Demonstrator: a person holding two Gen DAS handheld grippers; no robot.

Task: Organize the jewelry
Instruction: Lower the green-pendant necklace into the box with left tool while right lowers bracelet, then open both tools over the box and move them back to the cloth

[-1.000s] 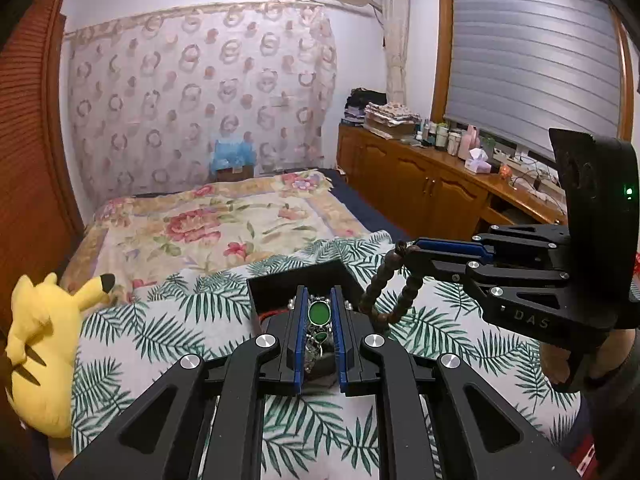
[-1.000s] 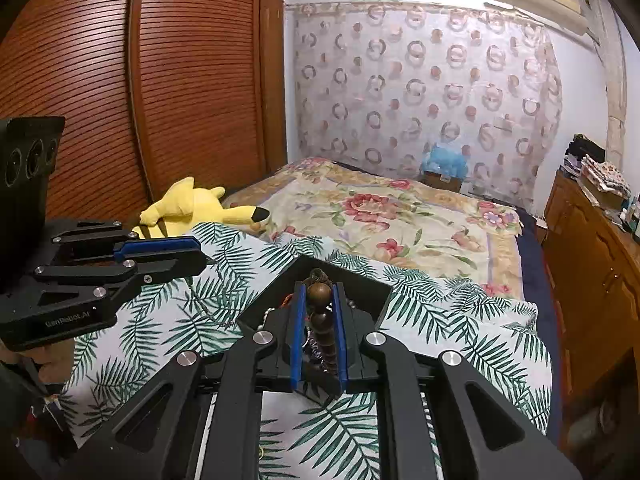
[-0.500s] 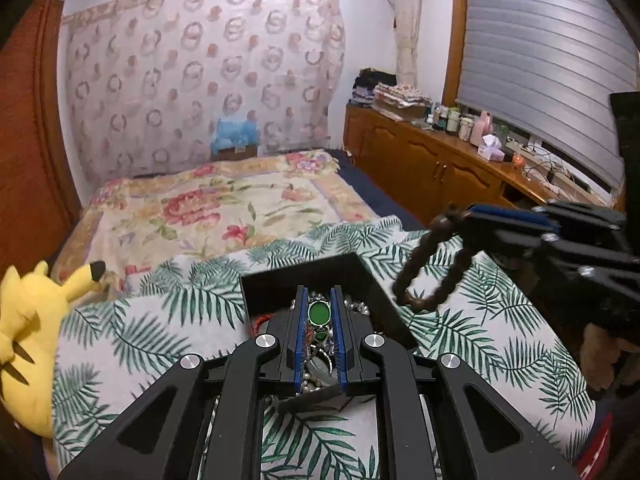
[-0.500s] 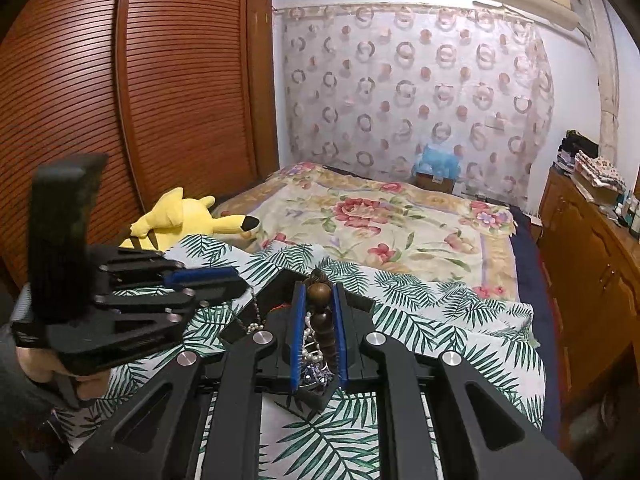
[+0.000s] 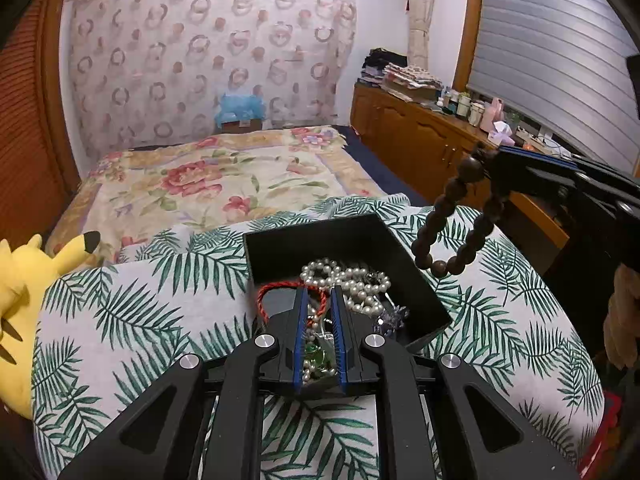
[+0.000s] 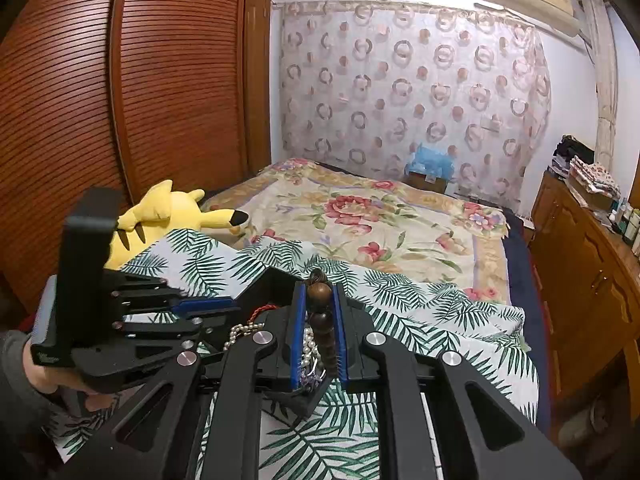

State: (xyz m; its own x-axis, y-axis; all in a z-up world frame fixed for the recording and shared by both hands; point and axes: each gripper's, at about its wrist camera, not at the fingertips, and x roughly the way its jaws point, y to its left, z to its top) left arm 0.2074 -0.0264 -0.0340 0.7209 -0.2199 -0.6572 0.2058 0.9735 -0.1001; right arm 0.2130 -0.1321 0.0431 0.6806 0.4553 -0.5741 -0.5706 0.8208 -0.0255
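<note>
Right hand-held gripper (image 5: 486, 162): we pinch the wooden bead bracelet (image 5: 456, 220) so it hangs clear beside the black box (image 5: 424, 280).
Left hand-held gripper (image 5: 318, 300): nearly pressed together over the box; we think a green-stone chain (image 5: 318, 350) sits between the blades, though clutter blurs it.
Box: holds pearls (image 5: 348, 280) and red cord (image 5: 276, 292), on the leaf-print bedspread (image 5: 120, 312).
Why: lifting untangles pieces.
</note>
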